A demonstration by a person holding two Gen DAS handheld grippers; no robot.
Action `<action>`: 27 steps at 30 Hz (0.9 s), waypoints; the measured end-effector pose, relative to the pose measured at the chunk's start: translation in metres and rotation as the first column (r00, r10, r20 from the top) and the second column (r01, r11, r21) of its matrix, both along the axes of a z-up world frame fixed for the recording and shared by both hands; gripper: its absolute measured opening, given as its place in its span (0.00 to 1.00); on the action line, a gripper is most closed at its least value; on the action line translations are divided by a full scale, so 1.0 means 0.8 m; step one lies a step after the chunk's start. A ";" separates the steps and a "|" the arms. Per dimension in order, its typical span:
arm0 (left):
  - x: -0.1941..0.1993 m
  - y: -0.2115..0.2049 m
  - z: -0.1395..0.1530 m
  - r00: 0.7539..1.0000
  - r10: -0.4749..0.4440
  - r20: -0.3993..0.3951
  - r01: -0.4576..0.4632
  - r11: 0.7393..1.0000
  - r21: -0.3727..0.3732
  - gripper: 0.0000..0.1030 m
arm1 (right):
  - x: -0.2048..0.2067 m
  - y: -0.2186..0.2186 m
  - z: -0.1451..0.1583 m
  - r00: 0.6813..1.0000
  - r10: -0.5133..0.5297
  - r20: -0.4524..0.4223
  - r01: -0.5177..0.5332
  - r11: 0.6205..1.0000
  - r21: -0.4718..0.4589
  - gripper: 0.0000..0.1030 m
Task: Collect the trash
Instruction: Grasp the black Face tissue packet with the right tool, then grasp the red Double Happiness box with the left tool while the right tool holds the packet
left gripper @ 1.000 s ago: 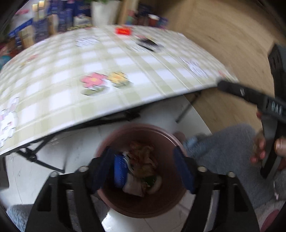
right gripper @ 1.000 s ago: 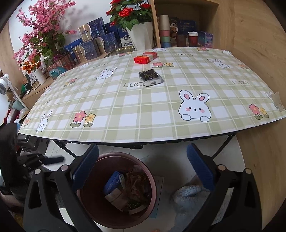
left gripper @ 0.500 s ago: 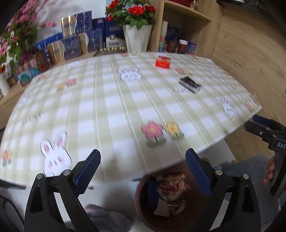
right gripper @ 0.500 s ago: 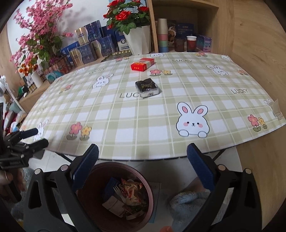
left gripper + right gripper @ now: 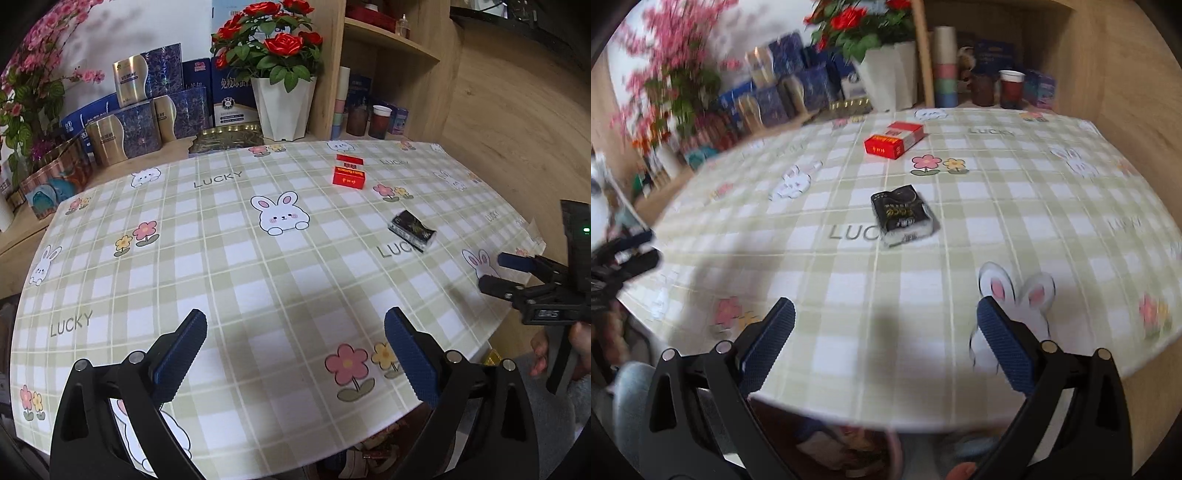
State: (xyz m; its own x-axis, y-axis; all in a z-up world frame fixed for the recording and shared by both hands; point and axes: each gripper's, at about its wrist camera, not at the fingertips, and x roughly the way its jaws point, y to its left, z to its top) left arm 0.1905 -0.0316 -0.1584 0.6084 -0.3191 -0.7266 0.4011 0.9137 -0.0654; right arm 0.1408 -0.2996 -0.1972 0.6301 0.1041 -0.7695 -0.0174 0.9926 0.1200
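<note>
A black packet (image 5: 904, 215) lies mid-table on the checked cloth; it also shows in the left wrist view (image 5: 412, 229). A red box (image 5: 894, 140) lies farther back, and shows in the left wrist view (image 5: 348, 173) too. My right gripper (image 5: 885, 345) is open and empty, above the table's front edge, pointed at the black packet. My left gripper (image 5: 295, 354) is open and empty over the near part of the table. The trash bin (image 5: 849, 448) with wrappers shows partly below the table edge.
A white vase of red roses (image 5: 282, 110), blue and gold gift boxes (image 5: 140, 122) and cups (image 5: 378, 120) stand behind the table. A wooden wall (image 5: 517, 110) is to the right. The right gripper shows in the left wrist view (image 5: 506, 273).
Both grippers rose from over the bin to above the tabletop. The right gripper moved forward towards the black packet. Both stayed open.
</note>
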 end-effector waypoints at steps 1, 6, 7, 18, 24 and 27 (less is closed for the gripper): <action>0.004 0.000 -0.001 1.000 0.005 -0.006 -0.005 1.000 -0.007 0.92 | 0.010 0.002 -0.002 1.000 0.011 0.003 -0.010 1.000 -0.028 0.94; 0.029 -0.003 -0.009 0.999 0.026 -0.043 -0.028 0.999 -0.026 0.92 | 0.091 -0.003 -0.025 0.998 0.054 -0.012 -0.055 0.996 -0.066 0.94; 0.033 -0.004 -0.010 0.999 0.027 -0.043 -0.028 0.999 -0.023 0.92 | 0.104 -0.006 -0.029 0.999 0.045 -0.022 -0.046 0.997 -0.063 0.94; 0.073 -0.020 -0.023 0.995 0.035 -0.088 -0.041 0.997 -0.061 0.92 | 0.152 -0.002 -0.058 0.986 0.115 -0.119 -0.128 0.986 -0.106 0.72; 0.087 -0.055 -0.033 0.994 -0.028 -0.106 0.023 0.999 -0.047 0.92 | 0.144 -0.003 -0.056 0.988 0.132 -0.076 -0.138 0.986 -0.090 0.46; 0.099 -0.071 -0.029 0.993 -0.042 -0.109 0.035 0.997 -0.064 0.92 | 0.139 -0.009 -0.047 0.989 0.135 -0.059 -0.138 0.990 -0.041 0.39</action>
